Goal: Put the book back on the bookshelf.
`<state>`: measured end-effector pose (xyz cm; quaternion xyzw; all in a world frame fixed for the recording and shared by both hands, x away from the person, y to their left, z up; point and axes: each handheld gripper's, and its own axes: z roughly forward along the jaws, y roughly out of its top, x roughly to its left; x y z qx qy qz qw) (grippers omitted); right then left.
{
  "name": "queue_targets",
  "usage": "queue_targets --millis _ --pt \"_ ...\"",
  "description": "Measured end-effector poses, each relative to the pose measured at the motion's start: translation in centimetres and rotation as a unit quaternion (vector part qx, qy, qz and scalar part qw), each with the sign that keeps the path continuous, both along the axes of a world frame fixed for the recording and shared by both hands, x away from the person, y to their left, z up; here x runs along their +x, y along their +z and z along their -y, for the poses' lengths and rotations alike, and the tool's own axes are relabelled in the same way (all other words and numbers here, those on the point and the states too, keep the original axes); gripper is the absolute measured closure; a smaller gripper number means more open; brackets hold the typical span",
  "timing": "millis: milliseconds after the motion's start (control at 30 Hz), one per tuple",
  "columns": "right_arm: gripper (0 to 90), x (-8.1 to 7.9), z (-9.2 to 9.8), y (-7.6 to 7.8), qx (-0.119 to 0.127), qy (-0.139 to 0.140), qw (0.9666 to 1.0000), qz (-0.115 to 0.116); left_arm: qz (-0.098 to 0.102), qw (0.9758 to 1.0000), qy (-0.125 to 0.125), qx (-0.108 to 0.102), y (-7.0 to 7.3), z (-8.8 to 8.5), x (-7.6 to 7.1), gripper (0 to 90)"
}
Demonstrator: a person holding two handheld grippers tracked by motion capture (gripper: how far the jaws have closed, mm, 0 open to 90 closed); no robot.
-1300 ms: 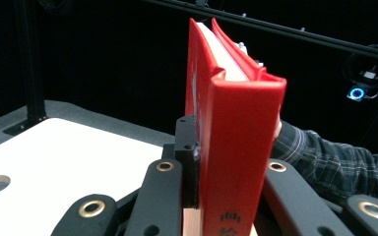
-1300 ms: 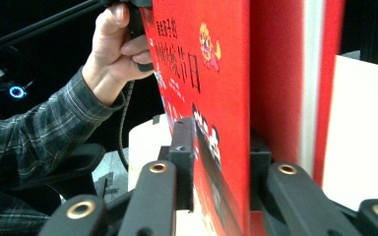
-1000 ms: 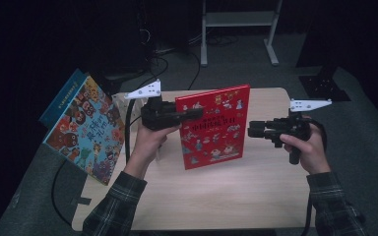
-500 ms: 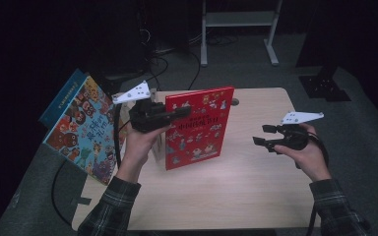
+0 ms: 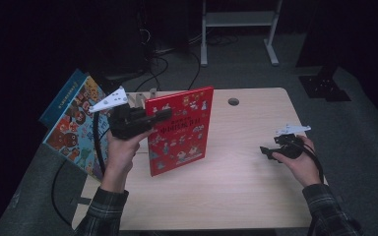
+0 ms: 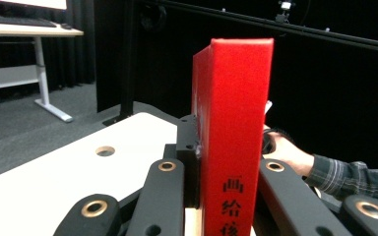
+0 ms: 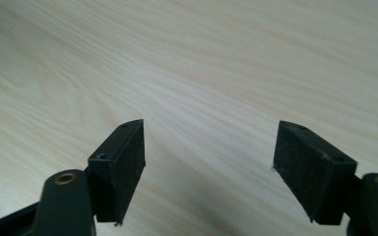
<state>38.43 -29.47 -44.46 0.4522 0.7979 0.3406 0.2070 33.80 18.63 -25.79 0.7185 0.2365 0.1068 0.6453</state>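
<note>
A red picture book (image 5: 179, 130) stands upright over the table (image 5: 246, 196), its bottom edge at or just above the wood. My left gripper (image 5: 165, 115) is shut on its upper left edge. In the left gripper view the red spine (image 6: 234, 123) rises between the black jaws, with one pad pressed against its cover. My right gripper (image 5: 268, 151) is low over the table's right side, well apart from the book. Its jaws have just been opening and now stand wide (image 7: 209, 167), with nothing but bare wood between them.
A blue picture book (image 5: 74, 123) with a busy cover leans at the table's left edge. A small wooden stand (image 5: 145, 96) sits behind the red book. There is a round cable hole (image 5: 233, 102) at the back. A white desk frame (image 5: 236, 19) stands on the floor beyond.
The right gripper has drawn away from the book's right edge, sunk to the table at the right, and opened. The left gripper has carried the book leftward, still shut on it.
</note>
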Motion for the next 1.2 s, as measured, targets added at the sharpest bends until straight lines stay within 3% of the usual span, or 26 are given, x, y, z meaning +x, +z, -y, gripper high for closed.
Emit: queue_targets --millis 133,467,533,667,733,900,1200 --pt "26.3 0.4 -0.1 -1.1 -0.026 -0.014 0.9995 -0.013 0.003 0.9999 0.010 -0.003 0.0 -1.4 -0.4 79.8" --pt "24.7 0.9 0.0 -2.6 -0.040 -0.020 0.9982 -0.041 0.002 0.9992 0.035 -0.018 0.3 -5.4 -2.0 79.8" --pt "22.6 1.0 0.2 -2.9 -0.029 -0.021 0.9982 -0.048 0.000 0.9991 0.039 -0.020 0.3 -6.3 -2.3 79.8" --pt "12.4 1.1 0.5 -3.5 -0.003 -0.026 0.9988 -0.042 0.001 0.9985 0.051 -0.018 0.3 -7.7 -3.0 79.8" --pt "10.8 1.1 0.5 -3.9 0.006 -0.032 0.9992 -0.026 0.001 0.9980 0.059 -0.021 0.3 -8.5 -3.2 79.8" --pt "9.7 1.1 0.5 -4.2 0.015 -0.037 0.9992 -0.010 -0.005 0.9967 0.077 -0.026 0.2 -10.5 -3.8 79.9" --pt "9.7 1.2 0.5 -4.2 0.016 -0.037 0.9991 -0.011 -0.006 0.9914 0.128 -0.027 -0.3 -13.8 -4.9 79.9"
